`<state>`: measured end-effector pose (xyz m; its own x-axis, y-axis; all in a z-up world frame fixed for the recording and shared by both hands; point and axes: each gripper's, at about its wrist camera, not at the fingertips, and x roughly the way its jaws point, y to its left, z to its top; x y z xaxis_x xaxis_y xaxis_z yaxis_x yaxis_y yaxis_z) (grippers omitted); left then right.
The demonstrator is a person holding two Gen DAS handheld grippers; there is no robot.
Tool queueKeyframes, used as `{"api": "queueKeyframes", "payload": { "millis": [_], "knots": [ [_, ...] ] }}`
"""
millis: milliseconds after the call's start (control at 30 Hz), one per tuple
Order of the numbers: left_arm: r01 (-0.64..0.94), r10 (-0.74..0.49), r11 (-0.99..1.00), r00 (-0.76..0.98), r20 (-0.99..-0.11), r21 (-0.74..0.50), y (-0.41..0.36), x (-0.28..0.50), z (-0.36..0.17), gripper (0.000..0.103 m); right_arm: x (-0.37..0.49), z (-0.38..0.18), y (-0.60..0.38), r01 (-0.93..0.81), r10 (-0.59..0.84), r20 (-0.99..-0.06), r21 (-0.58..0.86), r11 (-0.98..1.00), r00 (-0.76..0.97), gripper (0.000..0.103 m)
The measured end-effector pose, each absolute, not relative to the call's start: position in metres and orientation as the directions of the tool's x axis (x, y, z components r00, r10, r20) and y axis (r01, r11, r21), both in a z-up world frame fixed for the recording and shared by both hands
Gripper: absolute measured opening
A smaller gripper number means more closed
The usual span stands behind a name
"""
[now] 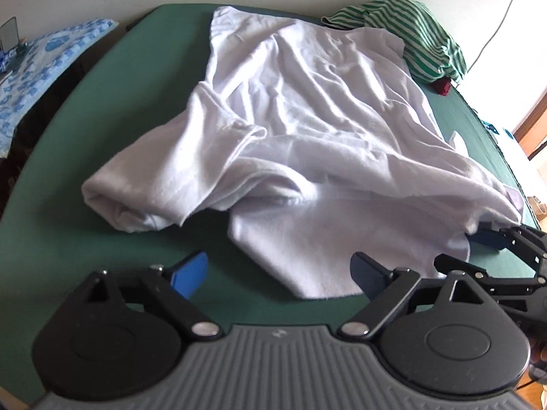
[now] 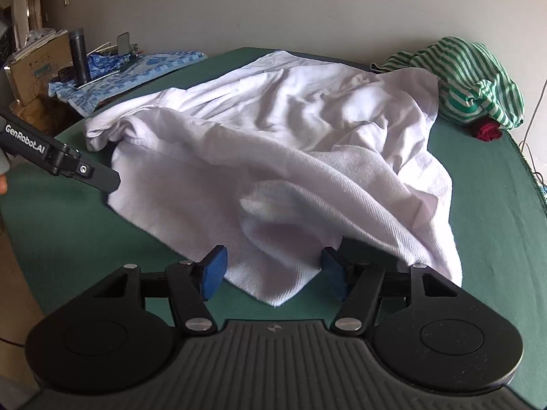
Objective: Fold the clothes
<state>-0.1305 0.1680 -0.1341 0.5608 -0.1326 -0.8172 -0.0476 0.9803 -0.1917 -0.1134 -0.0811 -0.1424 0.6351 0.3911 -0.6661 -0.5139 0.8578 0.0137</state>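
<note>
White crumpled cotton shirt (image 1: 307, 130) is spread on the green table (image 1: 68, 205), long axis toward twelve o'clock. Its near corner is straddled, ungripped, by the open right tool (image 2: 273, 270); the left tool (image 1: 277, 273) is also open.

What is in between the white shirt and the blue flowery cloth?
Only bare green table cover separates the white shirt from the blue flowery cloth, clearest in the right wrist view.

left gripper (image 1: 278, 275): jaws apart, angled down | right gripper (image 2: 273, 273): jaws apart, angled down
</note>
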Motion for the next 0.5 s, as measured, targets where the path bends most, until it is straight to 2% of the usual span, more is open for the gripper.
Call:
{"api": "queueKeyframes", "payload": {
  "millis": [33, 100, 133, 167, 200, 267, 367, 467, 500],
  "knots": [
    [-0.054, -0.122, 0.981, 0.568, -0.814, -0.184, 0.169, -0.125, -0.136, 0.078, -0.108, -0.144, -0.082, -0.497, 0.392, -0.665, 0.035, 0.867, 0.636, 0.055],
    [-0.051, -0.104, 0.985, 0.589, -0.801, -0.166, 0.168, -0.117, -0.134, 0.057, -0.098, -0.144, -0.086, -0.463, 0.399, -0.66, 0.087, 0.882, 0.637, 0.038],
    [-0.044, -0.109, 0.985, 0.584, -0.805, -0.166, 0.168, -0.114, -0.133, 0.033, -0.095, -0.143, -0.089, -0.452, 0.414, -0.664, 0.126, 0.883, 0.623, 0.017],
    [-0.039, -0.127, 0.983, 0.571, -0.811, -0.181, 0.169, -0.111, -0.131, 0.01, -0.091, -0.141, -0.092, -0.441, 0.431, -0.666, 0.168, 0.882, 0.608, 0.01],
    [-0.029, -0.167, 0.974, 0.568, -0.806, -0.223, 0.172, -0.114, -0.125, 0.002, -0.091, -0.138, -0.098, -0.435, 0.473, -0.661, 0.238, 0.868, 0.583, 0.009],
    [0.001, -0.25, 0.952, 0.582, -0.774, -0.306, 0.176, -0.126, -0.108, 0.002, -0.096, -0.126, -0.111, -0.434, 0.584, -0.614, 0.395, 0.81, 0.531, 0.007],
    [0.05, -0.292, 0.941, 0.618, -0.73, -0.334, 0.175, -0.167, -0.074, 0.002, -0.116, -0.097, -0.137, -0.457, 0.738, -0.48, 0.582, 0.672, 0.475, 0.007],
    [0.055, -0.309, 0.935, 0.614, -0.727, -0.351, 0.177, -0.204, -0.059, 0.002, -0.14, -0.085, -0.156, -0.468, 0.81, -0.428, 0.665, 0.582, 0.401, 0.007],
    [0.049, -0.307, 0.936, 0.601, -0.738, -0.349, 0.177, -0.21, -0.061, 0.002, -0.145, -0.089, -0.16, -0.462, 0.809, -0.446, 0.666, 0.586, 0.383, 0.007]
  ]
}}
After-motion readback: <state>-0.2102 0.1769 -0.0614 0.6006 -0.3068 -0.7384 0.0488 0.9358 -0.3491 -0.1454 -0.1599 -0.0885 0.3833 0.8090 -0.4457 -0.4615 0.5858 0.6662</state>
